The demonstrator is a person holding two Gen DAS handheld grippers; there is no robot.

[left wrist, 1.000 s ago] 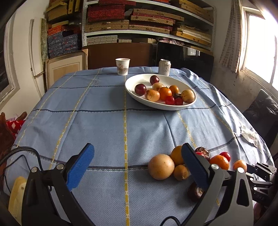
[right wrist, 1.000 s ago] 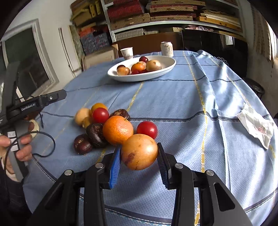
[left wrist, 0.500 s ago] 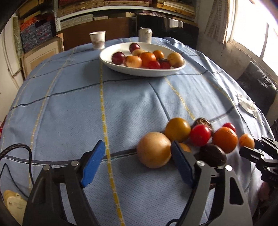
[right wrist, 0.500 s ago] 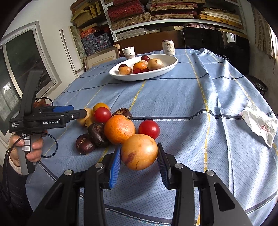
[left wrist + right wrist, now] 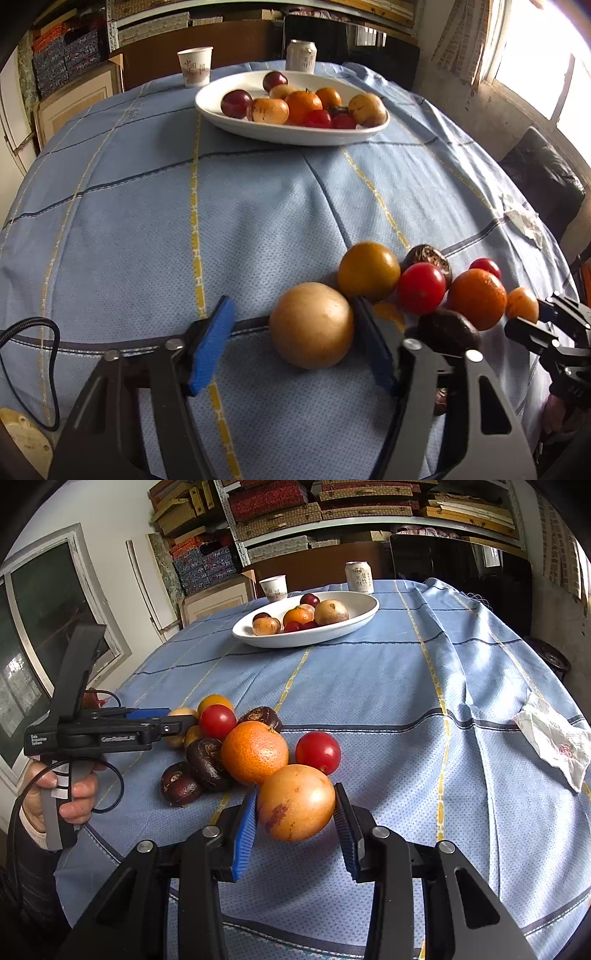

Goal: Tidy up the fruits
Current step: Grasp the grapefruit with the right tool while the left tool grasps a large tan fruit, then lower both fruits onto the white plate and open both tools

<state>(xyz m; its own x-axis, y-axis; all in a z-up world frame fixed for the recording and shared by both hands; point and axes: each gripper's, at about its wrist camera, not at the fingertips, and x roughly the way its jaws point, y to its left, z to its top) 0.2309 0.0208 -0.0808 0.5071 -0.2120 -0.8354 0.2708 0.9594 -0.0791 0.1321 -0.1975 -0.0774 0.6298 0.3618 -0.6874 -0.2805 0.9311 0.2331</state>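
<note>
A pile of loose fruit lies on the blue tablecloth near the front edge. My left gripper [image 5: 295, 343] is open around a tan round fruit [image 5: 312, 325], whose right side is at the right pad while the left pad stands apart. My right gripper [image 5: 295, 812] is shut on a yellow-orange fruit [image 5: 295, 801] with a red blotch. Beside it lie an orange [image 5: 255, 751], a red tomato [image 5: 317, 752] and dark brown fruits [image 5: 207, 758]. A white oval bowl [image 5: 295, 134] holding several fruits stands at the far side; it also shows in the right wrist view [image 5: 332, 633].
A paper cup [image 5: 194, 66] and a drink can [image 5: 301, 56] stand behind the bowl. A crumpled white tissue [image 5: 554, 738] lies at the right edge of the table. Shelves with boxes fill the back wall. A window is at the right.
My left gripper has moved forward and down over the pile until the tan fruit sits between its open pads. My right gripper has stayed shut on the yellow-orange fruit.
</note>
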